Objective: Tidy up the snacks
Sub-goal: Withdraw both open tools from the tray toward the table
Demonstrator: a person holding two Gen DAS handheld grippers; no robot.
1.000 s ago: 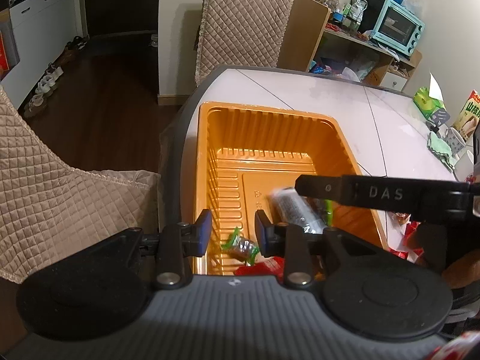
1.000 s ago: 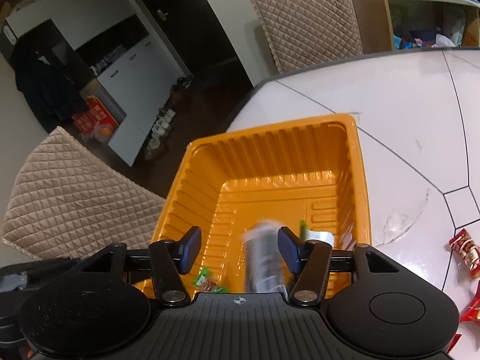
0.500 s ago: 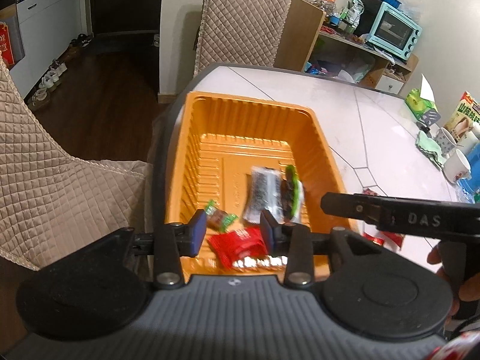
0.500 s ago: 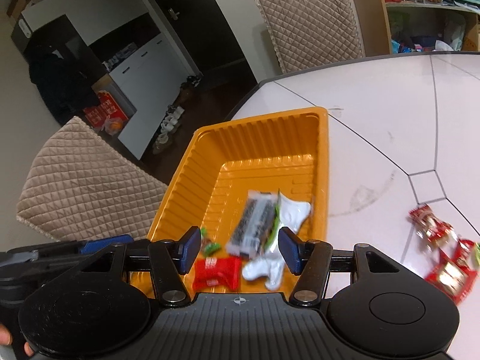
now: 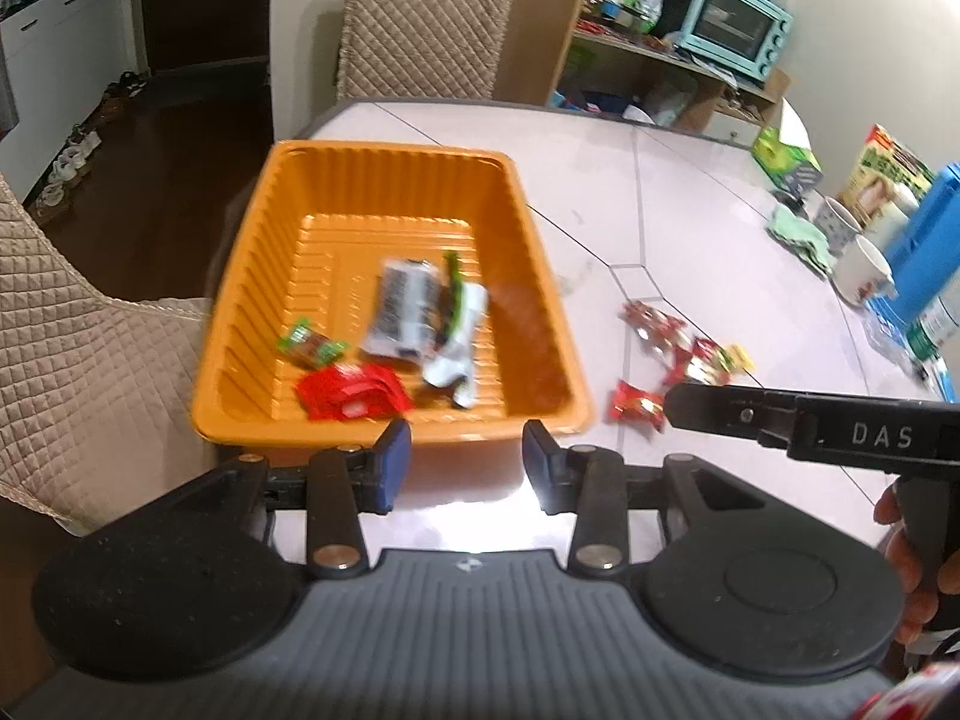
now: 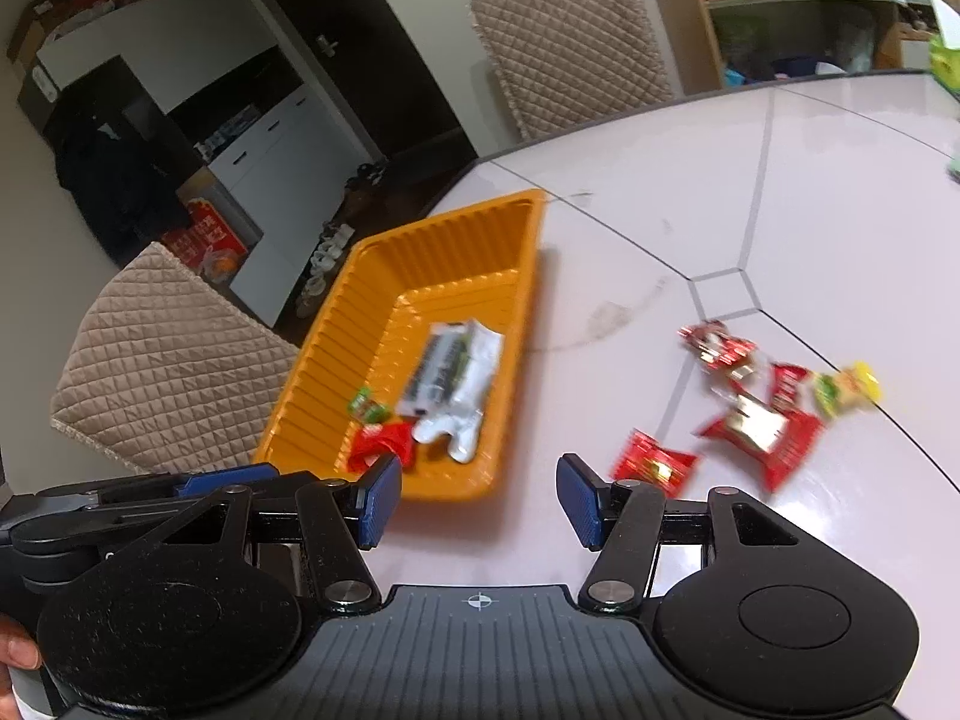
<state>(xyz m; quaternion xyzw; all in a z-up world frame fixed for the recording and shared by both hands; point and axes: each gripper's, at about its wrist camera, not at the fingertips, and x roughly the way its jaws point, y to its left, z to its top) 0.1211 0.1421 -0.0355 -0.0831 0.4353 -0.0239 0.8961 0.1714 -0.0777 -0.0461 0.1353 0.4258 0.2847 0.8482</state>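
Note:
An orange tray (image 5: 252, 276) stands at the table's left edge. It holds a red packet (image 5: 351, 390), a small green candy (image 5: 309, 348), a black-and-white packet (image 5: 405, 306) and a white-and-green wrapper (image 5: 459, 330). My left gripper (image 5: 465, 468) hovers open just before the tray's near rim, nothing between its fingers. The right gripper (image 6: 477, 501) is open and empty too, over bare table between the tray (image 6: 528, 300) and several loose red packets (image 6: 762, 432). A yellow-green packet (image 6: 846, 387) lies among them. The right gripper's side (image 5: 810, 426) shows as a black bar in the left wrist view.
Quilted chairs (image 5: 90, 324) (image 5: 420, 18) stand at the table's left and far sides. Mugs (image 5: 861, 267), a blue box (image 5: 924, 240), a green cloth (image 5: 798, 234) and a tissue box (image 5: 783, 162) crowd the right edge. A shelf with a blue toaster oven (image 5: 735, 27) stands behind.
The black-and-white packet has dropped and settled in the tray. Both grippers have drawn back from over the tray toward its near side, bringing the loose packets on the table into view.

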